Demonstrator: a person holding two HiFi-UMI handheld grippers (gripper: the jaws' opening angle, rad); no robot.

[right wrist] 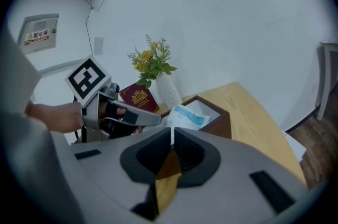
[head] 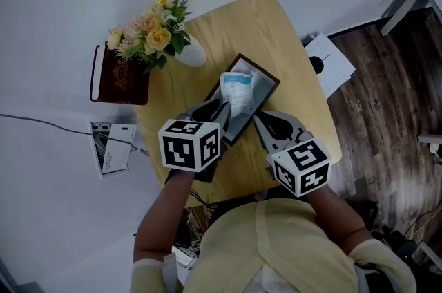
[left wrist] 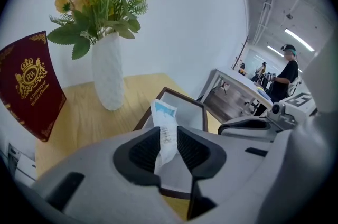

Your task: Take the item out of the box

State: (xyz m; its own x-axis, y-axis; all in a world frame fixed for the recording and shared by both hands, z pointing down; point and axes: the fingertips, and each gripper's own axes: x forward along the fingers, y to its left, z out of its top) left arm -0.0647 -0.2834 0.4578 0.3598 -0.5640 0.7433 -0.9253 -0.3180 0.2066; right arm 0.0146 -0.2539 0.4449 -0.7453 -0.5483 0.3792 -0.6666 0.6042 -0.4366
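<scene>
A dark brown box (head: pixel 268 83) lies on the round wooden table (head: pixel 242 22). A white packet with a blue end (head: pixel 238 92) sticks up out of it. My left gripper (head: pixel 222 108) is at the packet's near left side. In the left gripper view the packet (left wrist: pixel 165 128) stands in the narrow gap between the parted jaws of the left gripper (left wrist: pixel 168 151), and the pads do not clearly press on it. My right gripper (head: pixel 261 120) hangs just right of the box, shut, with nothing in it. In the right gripper view the right gripper (right wrist: pixel 172 136) points at the packet (right wrist: pixel 185 116).
A white vase (head: pixel 190 53) of yellow and pink flowers stands at the table's far left, close behind the box. A dark red booklet (head: pixel 121 75) leans at the left edge. On the floor lie a white carton (head: pixel 330 63) to the right and a cable with a socket box (head: pixel 110 146) to the left.
</scene>
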